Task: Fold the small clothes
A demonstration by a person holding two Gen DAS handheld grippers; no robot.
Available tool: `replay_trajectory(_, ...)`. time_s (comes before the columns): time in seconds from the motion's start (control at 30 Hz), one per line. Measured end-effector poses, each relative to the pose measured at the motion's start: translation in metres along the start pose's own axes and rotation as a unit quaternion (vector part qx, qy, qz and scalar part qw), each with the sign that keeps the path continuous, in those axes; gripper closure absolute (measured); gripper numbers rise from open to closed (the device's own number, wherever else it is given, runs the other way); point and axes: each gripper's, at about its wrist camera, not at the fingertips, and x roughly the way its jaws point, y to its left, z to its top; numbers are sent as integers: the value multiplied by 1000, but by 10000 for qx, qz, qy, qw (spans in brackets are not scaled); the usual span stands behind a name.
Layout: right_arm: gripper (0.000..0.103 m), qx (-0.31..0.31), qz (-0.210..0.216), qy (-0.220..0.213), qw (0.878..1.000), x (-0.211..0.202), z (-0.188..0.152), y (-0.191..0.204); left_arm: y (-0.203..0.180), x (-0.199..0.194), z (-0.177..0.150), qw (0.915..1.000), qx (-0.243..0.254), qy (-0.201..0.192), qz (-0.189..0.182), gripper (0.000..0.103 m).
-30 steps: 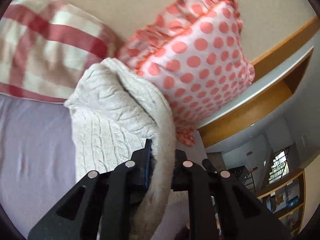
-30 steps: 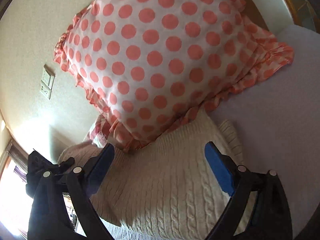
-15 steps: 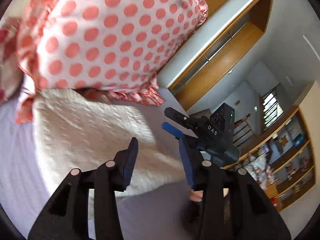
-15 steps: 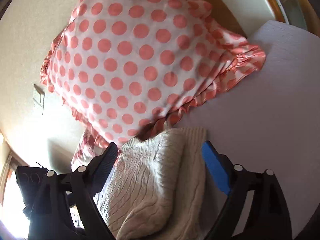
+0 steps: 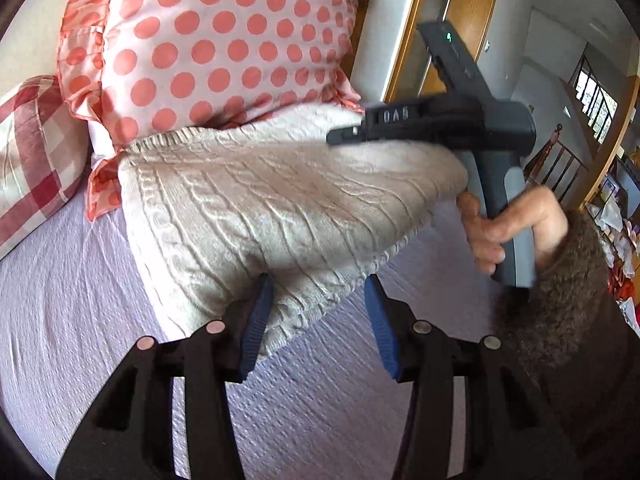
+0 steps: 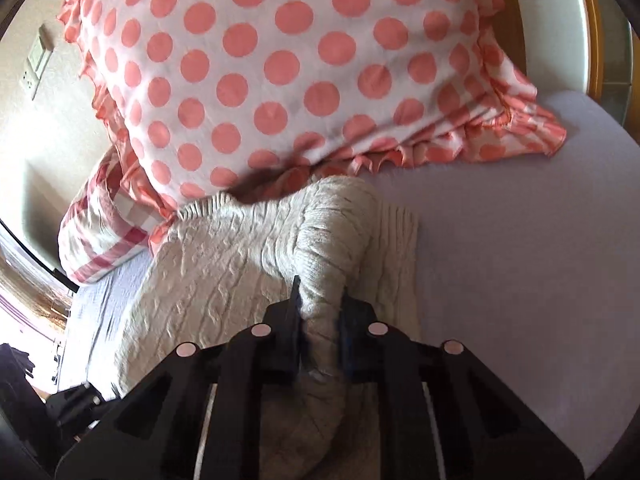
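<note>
A cream cable-knit sweater (image 5: pixel 260 208) lies on a lilac bedsheet (image 5: pixel 80 320), its far edge against a polka-dot pillow (image 5: pixel 224 40). My left gripper (image 5: pixel 316 312) is open, its blue pads on either side of the sweater's near edge. My right gripper (image 6: pixel 320 312) is shut on a raised fold of the sweater (image 6: pixel 328 236) and lifts it. The right gripper's body (image 5: pixel 472 120) and the hand that holds it show at the right of the left wrist view, over the sweater's right side.
A red-and-white checked pillow (image 5: pixel 32 160) lies at the left, beside the polka-dot pillow (image 6: pixel 300 60). A wooden bed frame (image 5: pixel 460 12) and a wall stand behind. Bare lilac sheet (image 6: pixel 520 260) stretches to the right of the sweater.
My left gripper let go of the sweater and opened, then came down at its near edge. My right gripper was open over the sweater and has shut on a fold.
</note>
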Motion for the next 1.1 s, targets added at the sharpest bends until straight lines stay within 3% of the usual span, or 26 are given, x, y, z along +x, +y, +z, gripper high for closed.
replay_trajectory(0.07, 91, -24, -430, -107, 9990, 4, 4, -4, 1, 7, -6, 9998, -52, 179, -51, 70)
replay_trajectory(0.17, 90, -79, -591, 188, 9980, 25, 2, -9, 0, 10, -10, 9999, 14, 137, -9, 71)
replay_trajectory(0.23, 68, 253, -481, 178, 9984, 10, 4, -17, 3, -4, -9, 9998, -134, 43, -168, 71)
replay_trajectory(0.3, 13, 696, -169, 55, 9974, -16, 0, -29, 14, -29, -6, 9974, -518, -282, -407, 68)
replay_trajectory(0.37, 4, 1003, 410, 109, 9940, -33, -8, -40, 39, -54, -4, 9909, -1046, -709, -456, 39)
replay_trajectory(0.43, 4, 1291, 794, 487, 9872, -30, -18, -49, 69, -60, -1, 9841, -1540, -817, -335, 37)
replay_trajectory(0.53, 4, 1650, 1229, 1028, 9732, -12, -32, -55, 109, -41, 4, 9712, -2272, -496, -516, 37)
replay_trajectory(0.67, 4, 1626, 1469, 1057, 9699, -5, -41, -48, 130, -3, 5, 9558, -2808, 31, -870, 34)
replay_trajectory(0.73, 11, 1504, 1558, 1097, 9701, -3, -43, -41, 133, 11, 3, 9474, -3016, 122, -1063, 31)
replay_trajectory(0.8, 26, 1372, 1571, 1043, 9724, 0, -47, -35, 135, 21, 1, 9375, -3213, 155, -1332, 30)
replay_trajectory(0.9, 50, 1418, 1760, 985, 9691, 6, -54, -31, 130, 28, 1, 9387, -3177, 77, -1339, 36)
replay_trajectory(0.97, 57, 1608, 1986, 939, 9622, 5, -57, -30, 132, 27, -2, 9347, -3286, 31, -1350, 60)
replay_trajectory(1.03, 61, 1590, 2212, 943, 9575, 0, -59, -20, 141, 15, -4, 9310, -3357, -45, -1434, 67)
replay_trajectory(1.1, 63, 1351, 2444, 1036, 9546, -4, -63, 4, 147, -14, -6, 9399, -3146, -155, -1320, 68)
